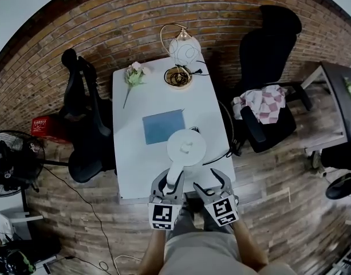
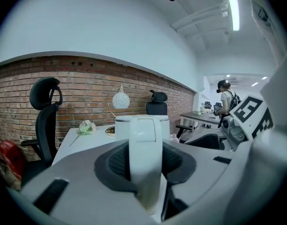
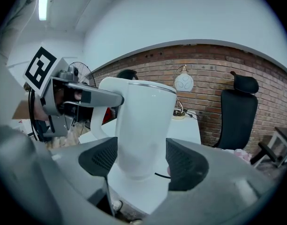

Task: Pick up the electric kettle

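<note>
**L side.** Fan (image 1: 12, 162) on the floor far left of the L gripper (image 1: 172, 187). A black chair (image 1: 83, 125) sits closer in, hard against the table (image 1: 132, 159) edge. Neither obstructs.

**L gripper.** Jaws closed right down on the kettle handle (image 2: 145, 139). Pads (image 2: 116, 161) bear on both sides, and the handle runs upright betw. them. Judged reason: the handle is the only part narrow enough to clamp, as the body is too wide.

**Kettle** (image 1: 186, 148). White, lid on, at the table's near edge, directly ahead of both grippers. The handle is turned toward the person, so the reach is short w/ no lean over the table. A cable (image 1: 218, 156) trails off ahead and right of the R gripper (image 1: 210, 183). Cannot tell whether the kettle bottom is clear of the surface.

**Beyond kettle, further ahead.** Blue mat (image 1: 164, 126), flower (image 1: 133, 73) and lamp (image 1: 184, 53) at the far end. All are well apart from the kettle, so no hindrance to a lift.

**R gripper.** Jaws wide apart, holding nothing. The kettle's lower body stands just ahead, in line w/ the gap. No pad contact can be seen. Judged purpose: standby to steady the body if the load swings on the handle.

**R side.** A second chair w/ a checked cloth (image 1: 261, 103) stands right of the R gripper, well apart.

**Risks (judgement).**
- One grip on the handle w/ the weight forward of the jaws, so the kettle may tip.
- The cable could drag on a lift.
</note>
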